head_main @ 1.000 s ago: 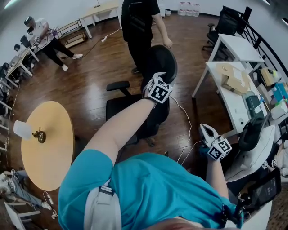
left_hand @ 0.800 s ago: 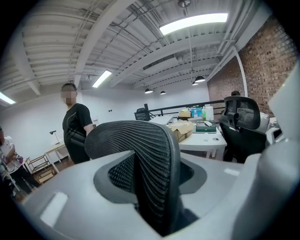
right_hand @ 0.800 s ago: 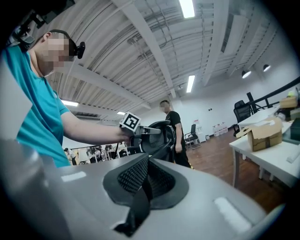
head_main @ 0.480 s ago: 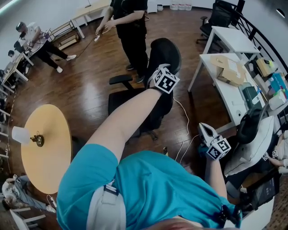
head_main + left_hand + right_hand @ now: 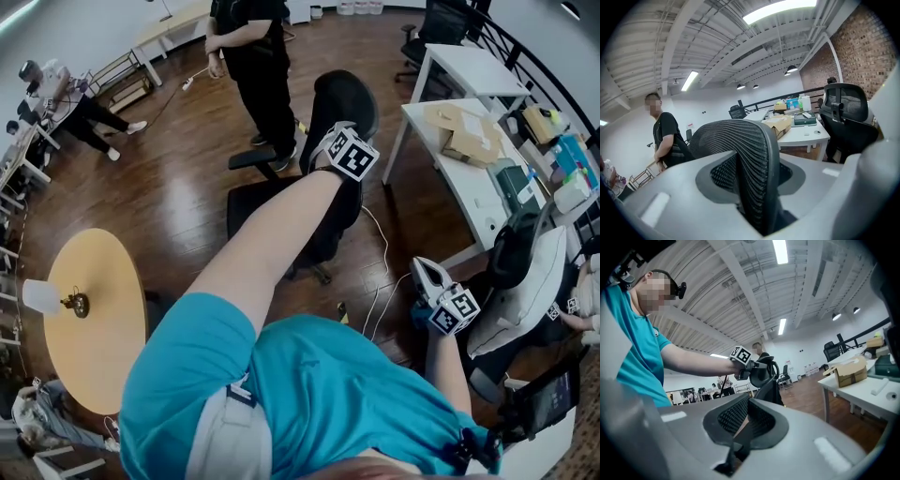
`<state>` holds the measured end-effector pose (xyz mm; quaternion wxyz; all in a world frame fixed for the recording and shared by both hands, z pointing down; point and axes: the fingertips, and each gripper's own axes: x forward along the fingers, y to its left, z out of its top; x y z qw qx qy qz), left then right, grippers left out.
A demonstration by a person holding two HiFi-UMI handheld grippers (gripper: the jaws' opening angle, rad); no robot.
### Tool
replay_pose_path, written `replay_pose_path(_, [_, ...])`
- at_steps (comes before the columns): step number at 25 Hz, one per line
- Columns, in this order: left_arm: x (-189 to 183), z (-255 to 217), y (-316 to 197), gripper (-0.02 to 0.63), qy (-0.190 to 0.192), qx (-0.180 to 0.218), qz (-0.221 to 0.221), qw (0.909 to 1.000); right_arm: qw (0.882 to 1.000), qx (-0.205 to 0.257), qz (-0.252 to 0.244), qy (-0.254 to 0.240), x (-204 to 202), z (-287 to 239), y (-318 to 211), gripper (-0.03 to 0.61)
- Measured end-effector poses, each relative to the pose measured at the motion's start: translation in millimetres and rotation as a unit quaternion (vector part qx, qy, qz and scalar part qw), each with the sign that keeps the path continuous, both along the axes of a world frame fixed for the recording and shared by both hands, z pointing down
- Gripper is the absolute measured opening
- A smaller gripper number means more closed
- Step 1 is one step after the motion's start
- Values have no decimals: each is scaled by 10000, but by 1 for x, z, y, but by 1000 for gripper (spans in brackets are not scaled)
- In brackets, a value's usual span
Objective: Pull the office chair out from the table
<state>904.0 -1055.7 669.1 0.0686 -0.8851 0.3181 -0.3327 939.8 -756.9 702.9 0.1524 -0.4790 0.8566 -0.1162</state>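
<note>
The office chair stands on the open wooden floor, just left of the white worktop and well apart from the round yellow table at the near left. Its mesh headrest sits between the fingers of the left gripper, which have just been closing and now clamp its edge. Against a second ago, that arm reaches further out while the chair's place on the floor looks much the same. I judge the hold freshly tightened and the chair already clear of the worktop, so little pulling is left. The right gripper hangs near, fingers together on nothing.
</note>
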Motion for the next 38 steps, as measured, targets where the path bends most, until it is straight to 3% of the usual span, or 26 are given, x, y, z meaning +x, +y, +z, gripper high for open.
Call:
replay_pose_path(10, [31,-4,-7,152,-98,-16,90,9999,9997,-71,212,-41,11,8,17,-2])
replay_pose_path(16, [35,-8,-4,232,513,-282,175,9981,9996,-86,260,-38,14,8,22,-3])
replay_pose_path(19, [22,1,0,238,706,-371,278,9964,9997,-82,213,-22,13,11,15,-3])
replay_pose_path(23, [-10,7,14,248,1050,-297,498,9928,10000,-42,21,11,-2,9,4,-3])
replay_pose_path(28, [-75,-8,56,201,1635,-346,769,9829,9992,-6,-403,77,-38,-1,-14,-3])
replay_pose_path(38, [-287,-35,148,28,3045,-341,493,9506,9919,216,-1201,363,-150,-39,-39,-3])
